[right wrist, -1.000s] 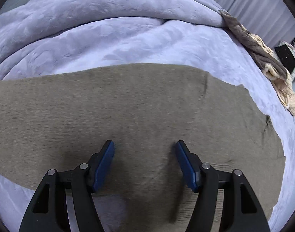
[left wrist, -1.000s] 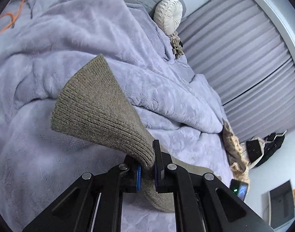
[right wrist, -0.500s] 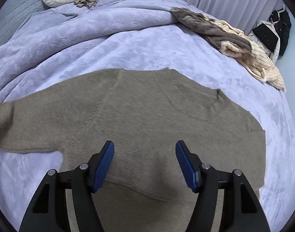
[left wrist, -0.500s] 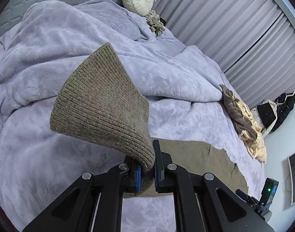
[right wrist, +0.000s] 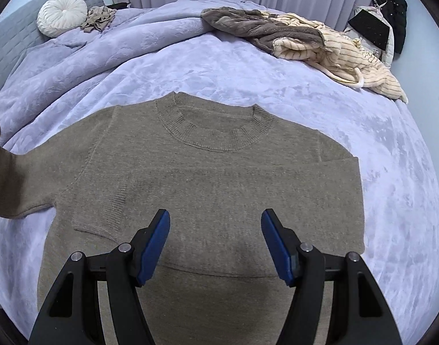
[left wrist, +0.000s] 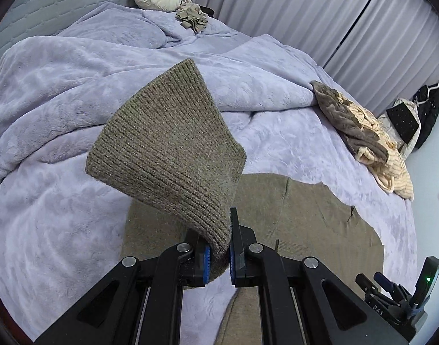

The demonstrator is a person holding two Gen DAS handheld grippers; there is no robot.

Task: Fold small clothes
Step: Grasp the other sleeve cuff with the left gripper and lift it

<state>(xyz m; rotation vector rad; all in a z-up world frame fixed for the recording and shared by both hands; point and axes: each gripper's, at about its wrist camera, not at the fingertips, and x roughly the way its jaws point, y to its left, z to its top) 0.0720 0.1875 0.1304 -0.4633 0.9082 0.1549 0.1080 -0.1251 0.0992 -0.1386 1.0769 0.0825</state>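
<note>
An olive-brown knitted sweater point(right wrist: 219, 178) lies flat on the lilac bed, collar toward the far side, its right sleeve folded across the chest. My left gripper point(left wrist: 219, 254) is shut on the ribbed cuff of the left sleeve point(left wrist: 167, 149), which stands lifted above the bed; the sweater body point(left wrist: 305, 215) lies beyond it. At the left edge of the right wrist view that raised sleeve point(right wrist: 6, 178) rises off the bed. My right gripper point(right wrist: 216, 244) hovers open over the lower chest with nothing between its fingers.
A rumpled lilac duvet point(left wrist: 75, 86) fills the bed's far left. A brown and cream striped heap of clothes point(right wrist: 305, 40) lies at the far right. A round white cushion point(right wrist: 61, 14) and a small beige garment point(right wrist: 100, 17) sit by the grey headboard. Curtains run behind.
Both grippers have pulled back and risen; the whole sweater with its collar now shows. The left gripper carried the sleeve cuff toward the sweater body, keeping its grip. The right stayed open.
</note>
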